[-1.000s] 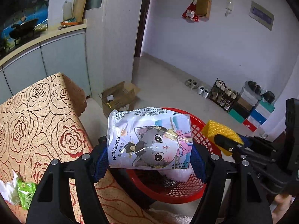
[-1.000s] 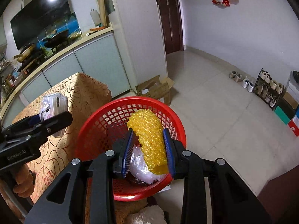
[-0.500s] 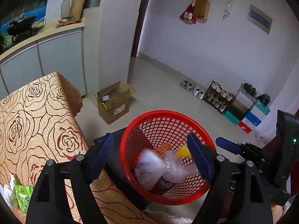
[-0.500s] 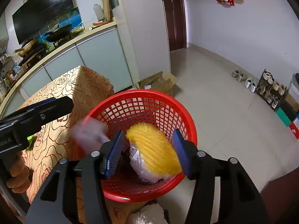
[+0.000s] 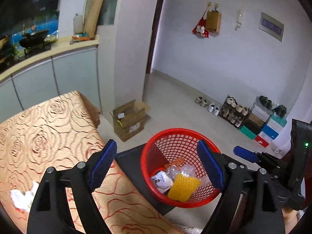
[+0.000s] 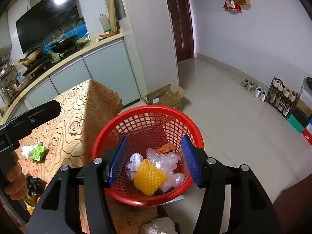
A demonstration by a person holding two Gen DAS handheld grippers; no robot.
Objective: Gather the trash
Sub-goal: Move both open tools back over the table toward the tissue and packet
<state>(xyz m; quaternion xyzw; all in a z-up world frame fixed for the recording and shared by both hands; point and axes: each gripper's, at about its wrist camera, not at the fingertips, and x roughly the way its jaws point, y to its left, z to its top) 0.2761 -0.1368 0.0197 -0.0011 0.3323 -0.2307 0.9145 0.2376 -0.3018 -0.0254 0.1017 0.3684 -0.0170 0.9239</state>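
On the left, your bench with the gold rose-pattern cloth (image 6: 78, 120) still has trash on it: a white crumpled tissue (image 6: 27, 149) and a small green wrapper (image 6: 40, 152) lie touching each other, and a dark crinkly bag (image 6: 35, 185) sits nearer to you by the bench edge.

Your left gripper (image 5: 158, 165) has its jaws wide and still opening. Nothing is between them. It hangs over the bench edge, looking toward the basket.

Next comes the round red plastic mesh basket (image 6: 136, 120), just beside the bench. Inside it are a small white packet with a cat picture (image 5: 161, 181), a yellow foam net sleeve (image 6: 149, 177), some clear bubble wrap (image 6: 167, 161) and an orange scrap (image 6: 167, 147). They lie together at the bottom.

Your right gripper (image 6: 156, 161) is over the basket. Its jaws are apart and empty, and the yellow sleeve lies loose below them.

So the dropping step looks done for both hands. I think the next move is to swing back left to the bench, aim at the tissue or the green wrapper, and come down with jaws wide. They are soft and flat, so pinch low.
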